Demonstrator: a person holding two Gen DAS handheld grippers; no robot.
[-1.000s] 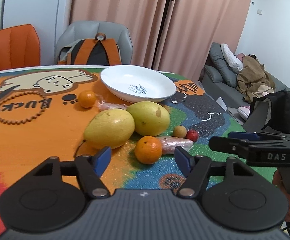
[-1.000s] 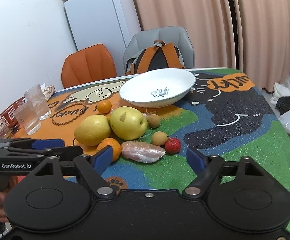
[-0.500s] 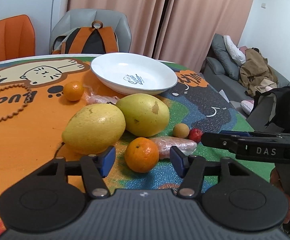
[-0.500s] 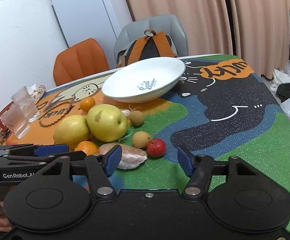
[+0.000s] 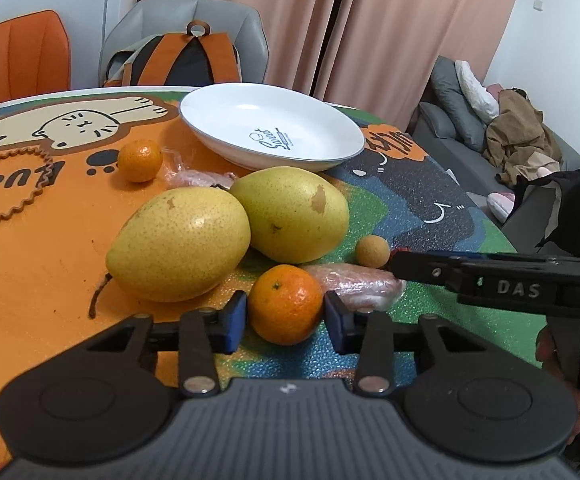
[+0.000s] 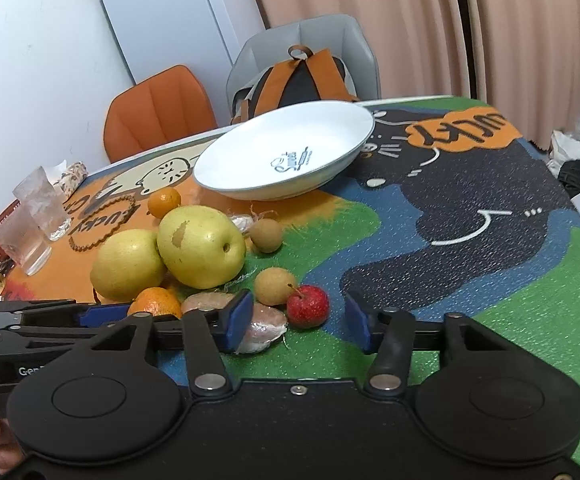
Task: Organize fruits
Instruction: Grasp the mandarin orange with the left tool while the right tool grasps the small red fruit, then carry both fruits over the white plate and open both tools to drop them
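Counter (image 5: 42,264): round, under a bright cartoon-cat mat, orange on the left and green, blue and black on the right; it carries everything below.
Plate (image 5: 330,136): white, shallow, with a small blue print inside; it sits at the far side, beyond the fruit, with nothing in it.
Pears: two yellow ones touching, the left pear (image 5: 178,244) nearer me, the right pear (image 5: 290,214) just behind it.
Near orange (image 5: 285,304): just in front of the pears, between the blue pads of my left tool.
Far orange (image 5: 139,160): smaller, left of the plate, apart from the cluster.
Wrapped pink piece (image 6: 264,326): lies right of the near orange, partly behind my right tool's left pad.
Brown round fruits: one (image 6: 275,286) beside the red fruit, another (image 6: 266,235) farther back.
Red fruit (image 6: 308,306): small, in the gap of my right tool.
Left tool (image 5: 285,322): jaws have just been narrowing; pads sit right at the near orange's sides, and I cannot tell whether they press.
Right tool (image 6: 299,322): jaws have just been narrowing, still parted around the red fruit, gripping nothing.
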